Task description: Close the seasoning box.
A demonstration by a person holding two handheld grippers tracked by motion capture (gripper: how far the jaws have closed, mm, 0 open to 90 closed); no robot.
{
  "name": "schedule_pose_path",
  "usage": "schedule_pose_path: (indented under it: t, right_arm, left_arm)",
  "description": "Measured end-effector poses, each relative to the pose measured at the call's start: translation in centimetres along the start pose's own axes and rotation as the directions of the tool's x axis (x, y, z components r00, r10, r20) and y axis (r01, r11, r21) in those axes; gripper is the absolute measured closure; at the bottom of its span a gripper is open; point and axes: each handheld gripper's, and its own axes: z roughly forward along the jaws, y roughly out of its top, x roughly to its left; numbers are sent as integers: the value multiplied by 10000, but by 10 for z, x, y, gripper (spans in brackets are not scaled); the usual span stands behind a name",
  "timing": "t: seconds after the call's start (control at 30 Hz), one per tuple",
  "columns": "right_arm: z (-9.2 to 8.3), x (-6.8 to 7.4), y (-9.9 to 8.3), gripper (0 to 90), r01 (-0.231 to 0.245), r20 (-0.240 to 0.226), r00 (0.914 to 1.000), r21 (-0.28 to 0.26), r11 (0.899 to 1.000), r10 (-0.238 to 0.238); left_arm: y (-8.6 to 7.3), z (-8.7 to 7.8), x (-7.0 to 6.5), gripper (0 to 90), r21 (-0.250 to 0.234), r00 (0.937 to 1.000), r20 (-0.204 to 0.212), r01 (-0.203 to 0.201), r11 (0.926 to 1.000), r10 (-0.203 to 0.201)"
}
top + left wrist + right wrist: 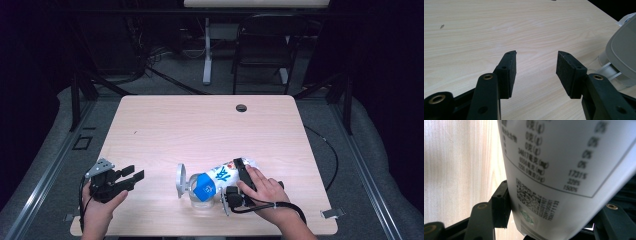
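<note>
Light wood worktop (200, 125), person's hands at the near edge. Right tongs (239, 182) clamped on a white pouch (222, 176) with a blue label, which lies on its side near the front edge, a little right of centre. In the right gripper view the pouch (564, 177) sits between the jaws, printed table and a square code facing the camera; the left pad presses its side. A grey lid (181, 181) stands at the pouch's left end, with a clear container (200, 202) just below it. Left tongs (131, 176) apart, nothing between them, low over bare wood at front left, well apart from the pouch. Left gripper view: grey lid (624, 55) at the right edge.
</note>
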Motion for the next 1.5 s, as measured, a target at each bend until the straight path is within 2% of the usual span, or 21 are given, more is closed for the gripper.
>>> schedule_pose_path:
  t: [0.03,0.27,0.33,0.67,0.7,0.8,1.03,1.23,1.27,1.5]
  right_arm:
    - [-1,-1,1,407,129,0,9999,111,9999,-129]
    - [-1,-1,1,407,209,47,9998,43,9998,-209]
    - [-3,-2,2,407,423,107,9990,243,9988,-426]
    - [-2,-2,2,408,398,92,9992,94,9992,-399]
    - [-4,-3,3,408,596,123,9981,270,9979,-600]
    - [-4,-2,3,408,603,160,9980,100,9981,-605]
    - [-5,-4,4,408,739,101,9972,217,9970,-742]
    - [-4,-3,5,410,728,176,9972,68,9973,-729]
    - [-6,-4,5,410,916,253,9954,346,9952,-925]
    - [-6,-4,5,410,948,249,9951,338,9949,-956]
  left_arm:
    - [0,0,0,510,13,10000,4,-6,10000,6]
    - [0,-1,0,510,4,10000,-4,-8,10000,8]
    - [0,-1,0,510,-1,10000,0,10,10000,-10]
    - [1,-1,-1,510,5,10000,30,-64,10000,64]
    - [1,-1,-1,509,6,10000,28,-67,10000,67]
    - [1,-1,0,509,-31,10000,33,-41,10000,41]
    - [1,-2,1,510,-96,10000,-11,49,9999,-49]
    - [0,-2,1,510,-105,10000,9,60,9999,-60]
    - [0,-2,1,510,-115,10000,10,49,9999,-49]
    - [0,-2,1,510,-102,10000,5,67,9999,-67]
